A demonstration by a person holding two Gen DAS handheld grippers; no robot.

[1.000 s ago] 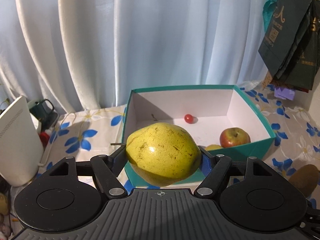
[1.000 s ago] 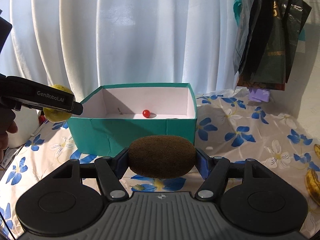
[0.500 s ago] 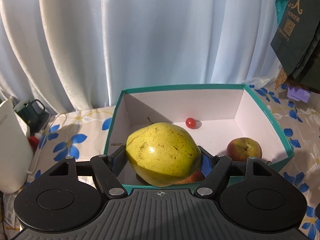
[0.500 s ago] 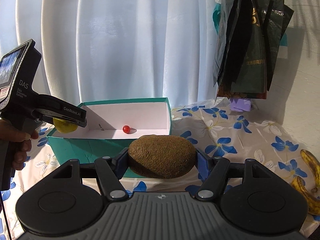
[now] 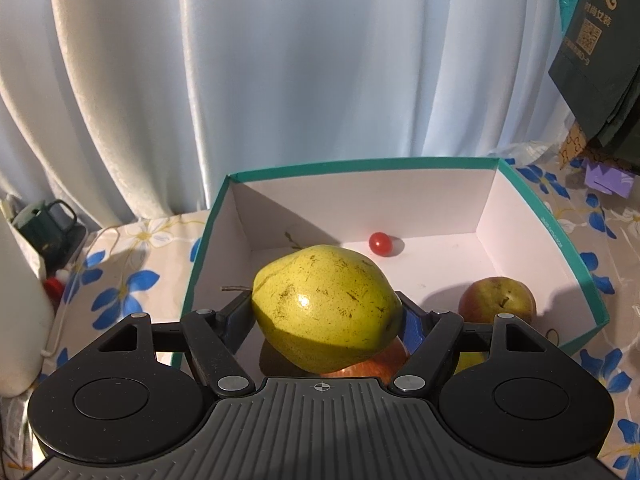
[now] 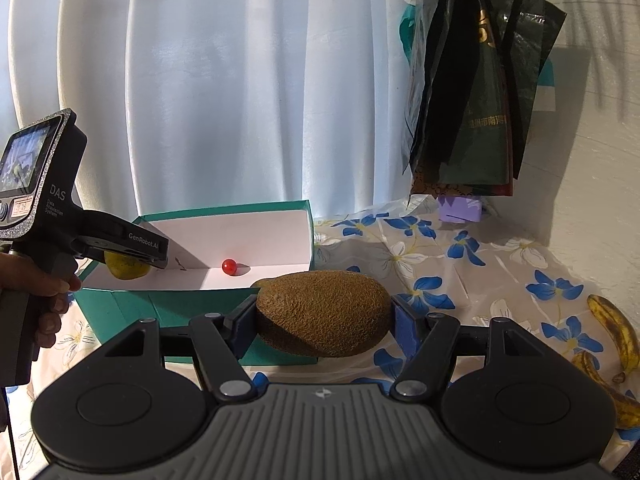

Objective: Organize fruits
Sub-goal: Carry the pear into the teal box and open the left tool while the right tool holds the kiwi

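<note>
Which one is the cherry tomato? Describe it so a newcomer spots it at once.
Find the teal box with the white inside, in front of the pale curtain. On its floor near the back wall lies the cherry tomato: alone, glossy red, and far smaller than the reddish apple nearer the front.

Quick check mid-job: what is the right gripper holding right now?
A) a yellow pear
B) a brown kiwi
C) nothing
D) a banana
B: the right gripper is shut on the fuzzy brown kiwi; the pear is in the left gripper, over the box.
</note>
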